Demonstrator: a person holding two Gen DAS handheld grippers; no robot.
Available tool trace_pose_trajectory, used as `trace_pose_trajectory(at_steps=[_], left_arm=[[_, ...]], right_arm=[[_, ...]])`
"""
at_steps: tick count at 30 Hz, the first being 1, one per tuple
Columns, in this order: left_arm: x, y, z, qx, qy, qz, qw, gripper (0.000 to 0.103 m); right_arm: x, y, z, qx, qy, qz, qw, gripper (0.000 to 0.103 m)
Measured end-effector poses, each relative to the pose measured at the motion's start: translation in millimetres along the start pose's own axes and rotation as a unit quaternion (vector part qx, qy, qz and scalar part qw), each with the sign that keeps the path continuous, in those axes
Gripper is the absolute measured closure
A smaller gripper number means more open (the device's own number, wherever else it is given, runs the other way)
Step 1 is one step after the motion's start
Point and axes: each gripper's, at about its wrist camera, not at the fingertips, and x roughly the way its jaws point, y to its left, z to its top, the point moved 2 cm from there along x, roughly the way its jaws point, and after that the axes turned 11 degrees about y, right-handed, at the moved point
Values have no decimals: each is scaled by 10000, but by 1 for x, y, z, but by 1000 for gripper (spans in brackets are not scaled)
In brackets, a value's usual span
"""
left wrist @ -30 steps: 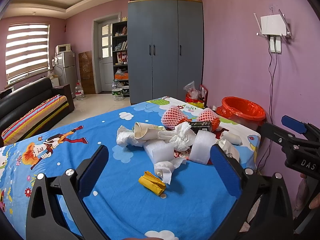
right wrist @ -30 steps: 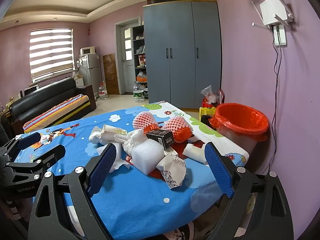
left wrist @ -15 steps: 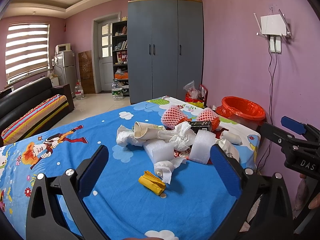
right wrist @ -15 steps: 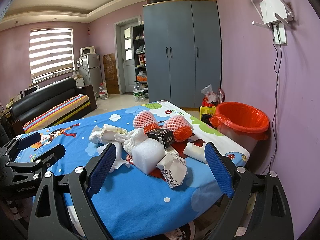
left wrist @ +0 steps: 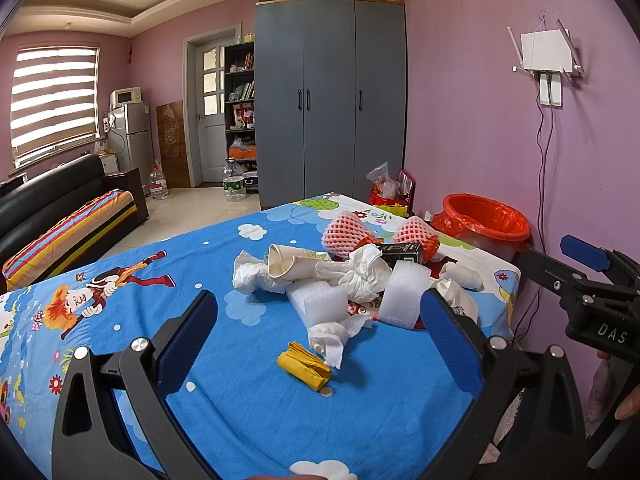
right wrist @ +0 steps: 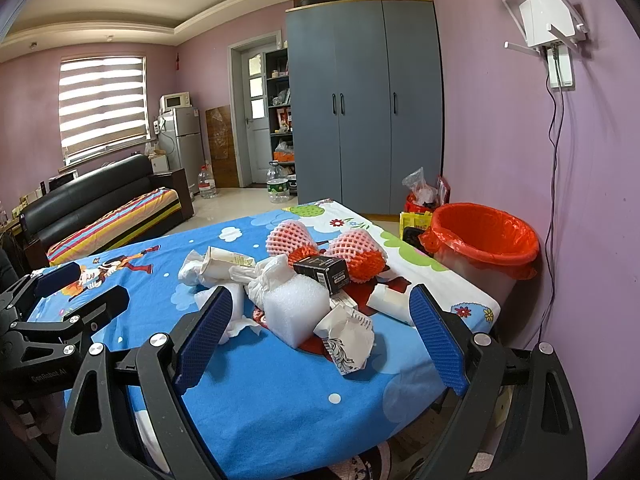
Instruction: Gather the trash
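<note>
Nothing much has shifted over the last second: both grippers hang where they were, short of the heap, and the trash lies as before. Left gripper (left wrist: 318,334) is spread wide and empty above the blue cartoon tablecloth (left wrist: 168,312), its blue pads on either side of a yellow folded wrapper (left wrist: 304,365) and a crumpled tissue (left wrist: 328,334). Right gripper (right wrist: 320,332) is also spread wide, holding nothing, with a white foam block (right wrist: 296,308) and a crumpled printed paper (right wrist: 348,344) between its fingers but not touched.

On the table the pile holds a paper cup (left wrist: 286,266) lying on its side, a small black box (right wrist: 322,272) resting on top of the foam, and two pink foam fruit nets (right wrist: 290,238) at the far side. Beyond the table's right edge, by the pink wall, stands a bin lined with an orange bag (right wrist: 480,236), well apart from both grippers.
</note>
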Motion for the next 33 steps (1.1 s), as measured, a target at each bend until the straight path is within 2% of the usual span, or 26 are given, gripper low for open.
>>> trace_pose_trajectory(at_steps=[22, 27, 33], left_arm=[[3, 1, -5, -41, 91, -72, 9999, 5], [17, 8, -9, -64, 244, -140, 9996, 5], [45, 24, -19, -403, 645, 45, 9971, 5]], right_arm=[[5, -1, -5, -19, 22, -24, 10000, 19], [26, -7, -16, 42, 209, 26, 9998, 19], [64, -25, -30, 258, 641, 113, 9976, 19]])
